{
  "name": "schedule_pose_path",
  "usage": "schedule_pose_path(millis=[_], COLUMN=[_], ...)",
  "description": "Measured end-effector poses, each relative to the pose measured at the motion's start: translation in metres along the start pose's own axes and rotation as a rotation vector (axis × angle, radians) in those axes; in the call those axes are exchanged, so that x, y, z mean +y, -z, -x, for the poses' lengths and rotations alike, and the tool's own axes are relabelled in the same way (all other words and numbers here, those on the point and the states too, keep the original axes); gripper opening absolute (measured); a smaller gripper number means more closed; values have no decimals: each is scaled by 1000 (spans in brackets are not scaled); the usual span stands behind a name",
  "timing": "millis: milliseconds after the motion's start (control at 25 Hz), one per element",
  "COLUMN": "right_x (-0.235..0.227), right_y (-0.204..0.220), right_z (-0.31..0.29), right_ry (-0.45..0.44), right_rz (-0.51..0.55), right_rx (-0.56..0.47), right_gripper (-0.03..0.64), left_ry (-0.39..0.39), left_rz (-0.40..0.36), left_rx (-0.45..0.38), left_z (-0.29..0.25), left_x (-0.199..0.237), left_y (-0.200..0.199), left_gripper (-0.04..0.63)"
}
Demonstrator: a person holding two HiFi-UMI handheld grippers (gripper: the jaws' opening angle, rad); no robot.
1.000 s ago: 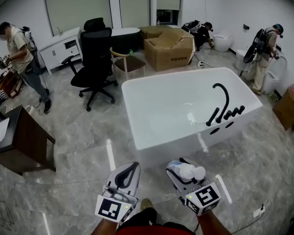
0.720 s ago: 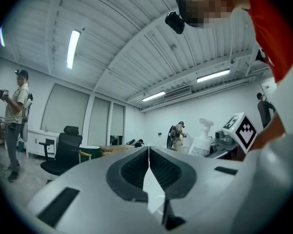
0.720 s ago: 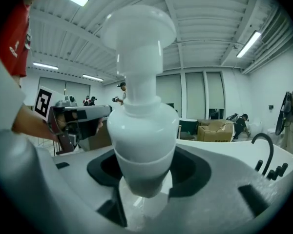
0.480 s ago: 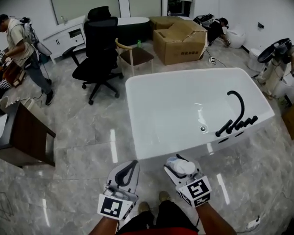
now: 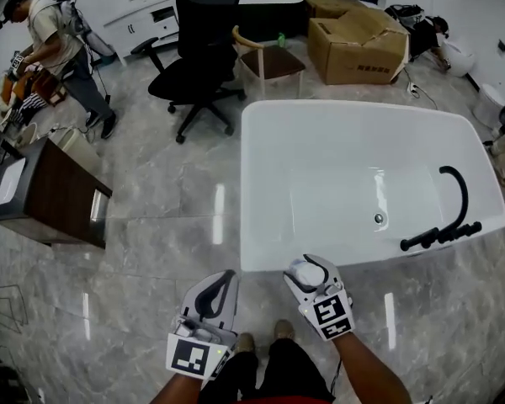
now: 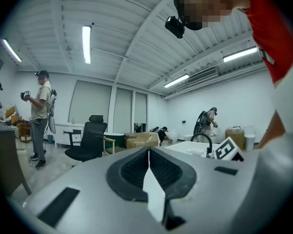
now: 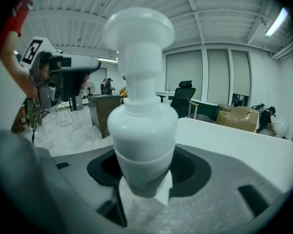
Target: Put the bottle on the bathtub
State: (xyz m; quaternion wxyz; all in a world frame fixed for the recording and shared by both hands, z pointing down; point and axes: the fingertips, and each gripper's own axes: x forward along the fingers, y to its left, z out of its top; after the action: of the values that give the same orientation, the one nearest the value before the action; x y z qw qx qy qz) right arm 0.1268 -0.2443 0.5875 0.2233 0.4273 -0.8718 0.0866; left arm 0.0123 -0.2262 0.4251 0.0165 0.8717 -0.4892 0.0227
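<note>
A white pump bottle [image 7: 141, 116] stands upright between the jaws of my right gripper [image 5: 307, 274], which is shut on it; from the head view the bottle [image 5: 303, 272] shows from above, just short of the near rim of the white bathtub [image 5: 269, 259]. The tub has a black faucet [image 5: 454, 217] at its right end. My left gripper [image 5: 217, 295] hangs to the left of the right one, over the floor, with its jaws pressed together and nothing in them [image 6: 147, 172].
A black office chair [image 5: 204, 49] and a wooden chair [image 5: 268, 57] stand beyond the tub, with a cardboard box [image 5: 358, 47] further right. A dark wooden cabinet [image 5: 46, 200] is at the left. A person [image 5: 55, 49] stands at the far left.
The head view has come closer to the tub and tilted further down. My right gripper with the bottle has moved up toward the tub's near rim. The left gripper keeps its place.
</note>
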Motion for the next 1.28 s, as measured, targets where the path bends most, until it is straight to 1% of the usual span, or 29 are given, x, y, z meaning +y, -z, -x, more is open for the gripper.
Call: schedule_pose_path(millis=[160, 320, 440, 560, 840, 1160, 1240, 1280], right_x=[-16, -21, -24, -24, -21, -23, -25, -26], right_y=[29, 60, 78, 93, 110, 114, 112, 110], right_z=[-37, -69, -84, -98, -115, -121, -119, -117], right_ry=[-44, -80, -102, -122, -136, -106, -93, -87], right_rz=[19, 33, 51, 56, 56, 65, 58, 54], right_rx=[46, 90, 135, 163, 196, 179, 178, 176], right_gripper=[245, 245, 245, 245, 245, 254, 306, 319], left_ry=[-40, -51, -64, -78, -99, -96, -89, -85], left_rz=[4, -3, 19, 22, 25, 17, 16, 16], left_rx=[55, 79, 141, 159, 177, 177, 177, 176], left_z=[-13, -19, -23, -27, -26, -24, -23, -23], left_x=[5, 13, 16, 20, 30, 32, 31, 31], left_y=[16, 34, 50, 57, 64, 64, 64, 63], left_gripper=[12, 12, 12, 12, 12, 12, 12, 12])
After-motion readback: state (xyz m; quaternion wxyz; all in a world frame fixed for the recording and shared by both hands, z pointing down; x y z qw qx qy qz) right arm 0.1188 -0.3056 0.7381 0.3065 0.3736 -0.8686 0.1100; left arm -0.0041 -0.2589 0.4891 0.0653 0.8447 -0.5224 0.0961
